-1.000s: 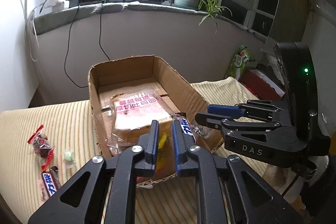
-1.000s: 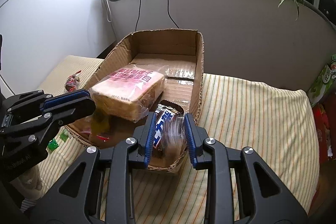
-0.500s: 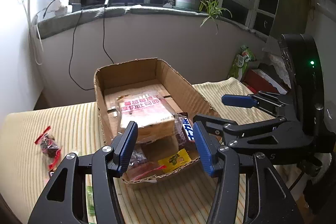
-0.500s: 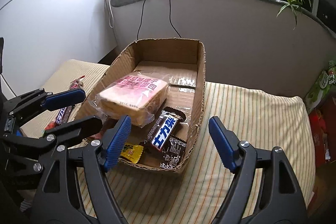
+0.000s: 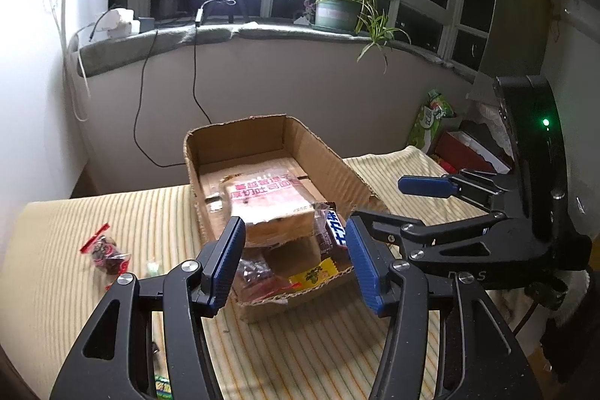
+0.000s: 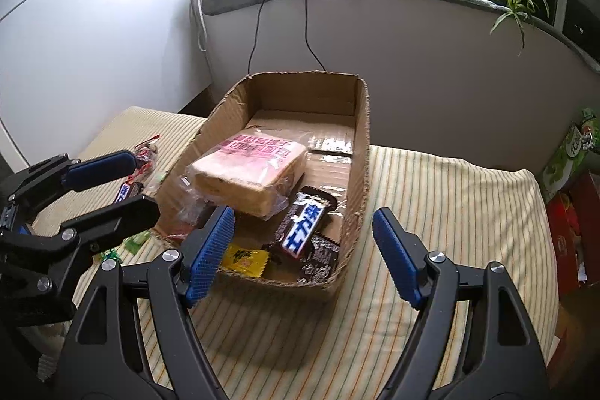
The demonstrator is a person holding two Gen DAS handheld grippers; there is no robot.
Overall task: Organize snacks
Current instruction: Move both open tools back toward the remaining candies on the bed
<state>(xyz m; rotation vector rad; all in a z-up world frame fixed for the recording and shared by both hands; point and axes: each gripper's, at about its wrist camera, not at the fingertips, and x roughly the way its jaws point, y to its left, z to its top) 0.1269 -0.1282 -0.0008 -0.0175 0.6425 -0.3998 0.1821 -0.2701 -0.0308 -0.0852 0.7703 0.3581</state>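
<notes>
Both tongs, left (image 5: 292,265) and right (image 6: 303,255), gape empty at lower frame; the snack-filled cardboard box (image 6: 360,152) sits mid-frame beyond them on the striped bed (image 6: 450,212), under a windowsill.

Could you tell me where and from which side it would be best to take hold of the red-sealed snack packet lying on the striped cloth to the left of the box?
Probably the red sealed strip at the top of the snack packet. It lies apart from the cardboard box, so the left gripper, now open and empty, could come down from above with one finger on each face of that thin strip; the bulging body looks harder to pinch.
</notes>
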